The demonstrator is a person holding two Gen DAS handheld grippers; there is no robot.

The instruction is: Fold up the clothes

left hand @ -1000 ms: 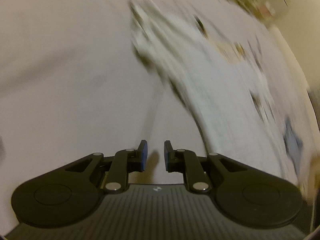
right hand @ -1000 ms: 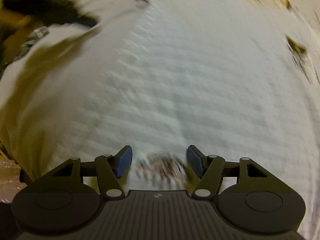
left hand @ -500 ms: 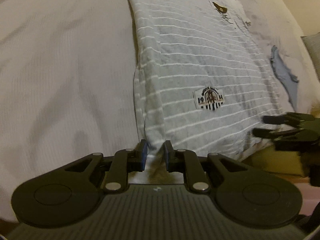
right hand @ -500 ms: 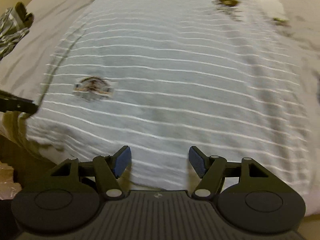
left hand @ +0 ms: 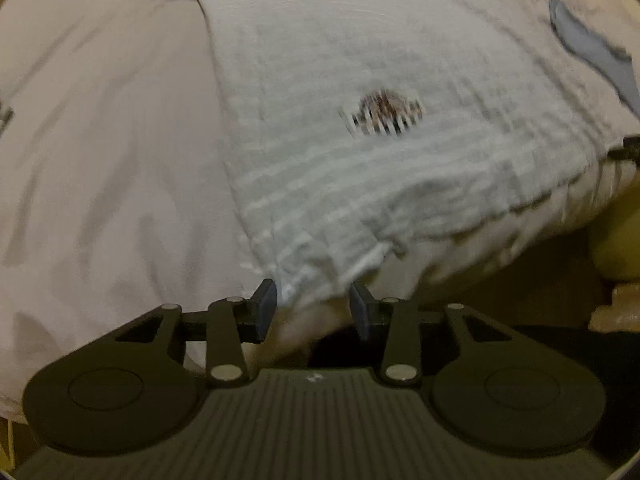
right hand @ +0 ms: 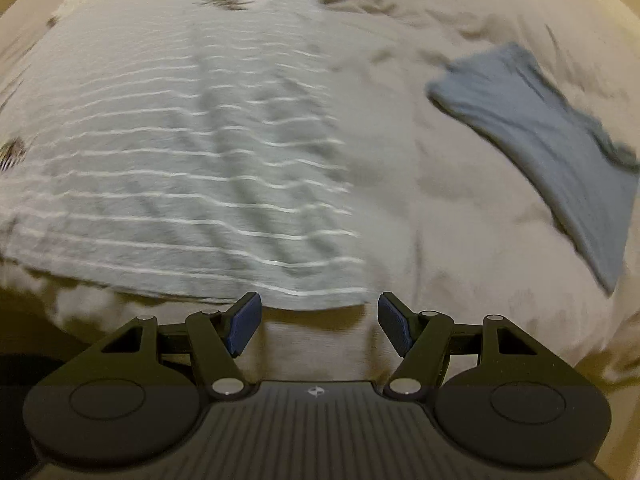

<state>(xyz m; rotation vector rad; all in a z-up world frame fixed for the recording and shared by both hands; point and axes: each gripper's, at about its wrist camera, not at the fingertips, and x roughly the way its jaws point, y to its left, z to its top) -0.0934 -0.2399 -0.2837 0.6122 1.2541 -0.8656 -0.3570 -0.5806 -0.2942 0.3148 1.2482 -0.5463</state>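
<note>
A pale grey shirt (right hand: 192,160) crossed by thin white stripes is seen, with a dark brown-and-black badge (left hand: 384,114) printed on it. Right of the shirt, a blue cloth (right hand: 548,152) is laid on off-white bedding (left hand: 100,160).

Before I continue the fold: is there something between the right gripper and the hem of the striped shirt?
Nothing visible. The right gripper is open just short of the striped shirt hem, only bare bedsheet between them.

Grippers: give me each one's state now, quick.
Left gripper: open, holding nothing; the striped shirt's hem corner lies between its jaws.
Right gripper: open, empty, at the shirt's other hem corner.
</note>
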